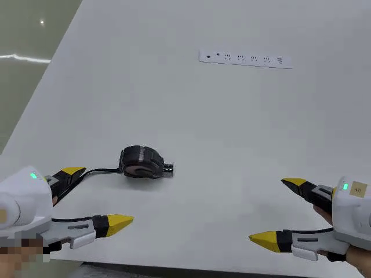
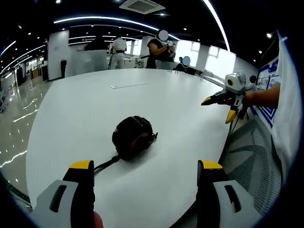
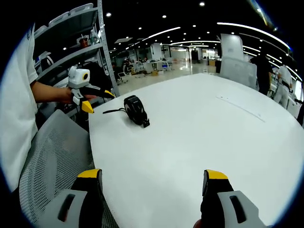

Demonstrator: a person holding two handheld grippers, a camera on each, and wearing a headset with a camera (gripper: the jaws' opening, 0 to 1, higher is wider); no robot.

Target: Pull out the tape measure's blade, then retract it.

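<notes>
Here, one tape measure (image 1: 142,162) lies on its side on one white table (image 1: 232,127), left of centre in the head view and in the lower half of the frame. The case is black and round, with a small dark hook piece at its right end; no length of blade shows beyond it, though the mouth is too small to read with certainty. A single black strap (image 1: 101,171) runs from the case toward the left edge of the frame. Two grippers appear, each with two yellow-tipped jaws, four tips in all. The left gripper (image 1: 99,196) sits at the lower left of the head view with its jaws spread wide and nothing between them. Its upper tip lies close to the strap's end, and contact cannot be judged. In the left gripper view the tape measure sits at centre frame, just above the gap between the two tips and apart from both. The right gripper (image 1: 277,210) occupies the lower right of the head view, jaws likewise spread wide and empty, well apart from the tape measure. In the right gripper view the tape measure appears in the upper left of the frame. One white power strip (image 1: 244,59) lies flat near the top of the head view, right of centre.
</notes>
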